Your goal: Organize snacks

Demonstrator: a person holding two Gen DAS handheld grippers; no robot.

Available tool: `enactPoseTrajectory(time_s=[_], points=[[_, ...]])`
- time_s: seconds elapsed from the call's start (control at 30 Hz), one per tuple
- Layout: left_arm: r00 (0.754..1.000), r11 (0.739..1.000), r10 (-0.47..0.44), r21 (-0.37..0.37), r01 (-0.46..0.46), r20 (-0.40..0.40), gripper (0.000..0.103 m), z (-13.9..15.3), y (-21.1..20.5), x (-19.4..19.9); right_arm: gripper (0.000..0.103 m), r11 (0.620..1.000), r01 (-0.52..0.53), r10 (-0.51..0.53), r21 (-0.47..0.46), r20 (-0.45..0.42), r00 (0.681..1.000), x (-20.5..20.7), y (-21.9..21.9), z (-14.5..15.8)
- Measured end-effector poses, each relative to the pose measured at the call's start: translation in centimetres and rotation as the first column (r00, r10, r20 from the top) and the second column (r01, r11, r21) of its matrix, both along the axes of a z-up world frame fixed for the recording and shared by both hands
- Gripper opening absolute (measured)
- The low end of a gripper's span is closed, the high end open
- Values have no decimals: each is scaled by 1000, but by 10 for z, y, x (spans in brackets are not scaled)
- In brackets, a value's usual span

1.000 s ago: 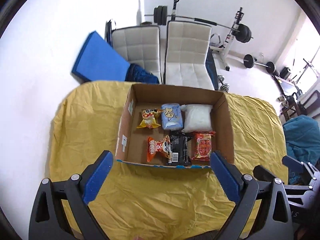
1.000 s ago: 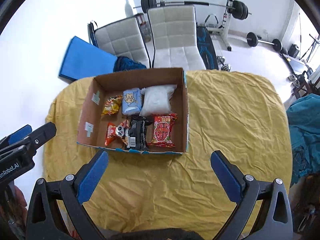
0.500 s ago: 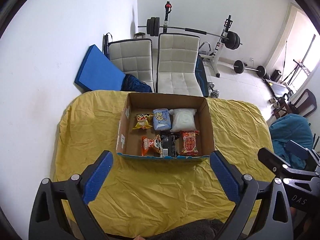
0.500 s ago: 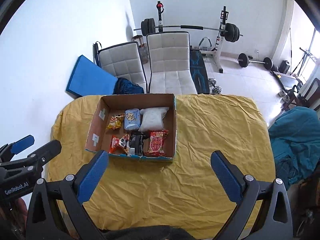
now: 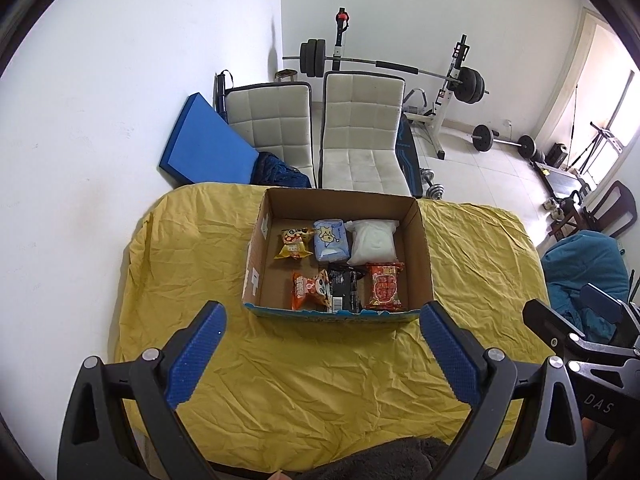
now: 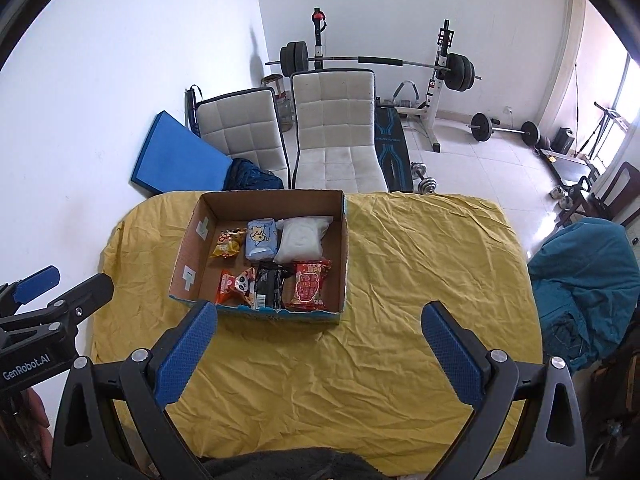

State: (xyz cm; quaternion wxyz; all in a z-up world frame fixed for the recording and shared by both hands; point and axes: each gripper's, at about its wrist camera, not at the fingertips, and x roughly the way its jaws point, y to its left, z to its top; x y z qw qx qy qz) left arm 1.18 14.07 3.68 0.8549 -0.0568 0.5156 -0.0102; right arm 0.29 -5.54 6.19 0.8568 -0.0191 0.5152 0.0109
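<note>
Here, six snacks lie in an open cardboard box on a yellow cloth covering the table. The back row holds a yellow pack, a blue pack and a white bag; the front row holds an orange pack, a black pack and a red pack. The left gripper and right gripper both hang over the cloth near the box, jaws spread wide, holding nothing.
</note>
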Motion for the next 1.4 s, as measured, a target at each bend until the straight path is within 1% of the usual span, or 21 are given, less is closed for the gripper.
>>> enactPoseTrajectory(time_s=[0.43,0.7,1.4], points=[[1000,1000,-10,-6,10,0,99,1,-1,-5,103,1000,20,-20,-16,19,1000,-6,-2,7],[1000,1000,-10,-2,10,-6,99,1,-2,-7,103,1000,21,-20,-16,18,1000,-8,-4,8],[1000,1000,-10,-1,10,-15,99,2,-3,-5,103,998,62,-61,-16,20,998,-9,-12,9]])
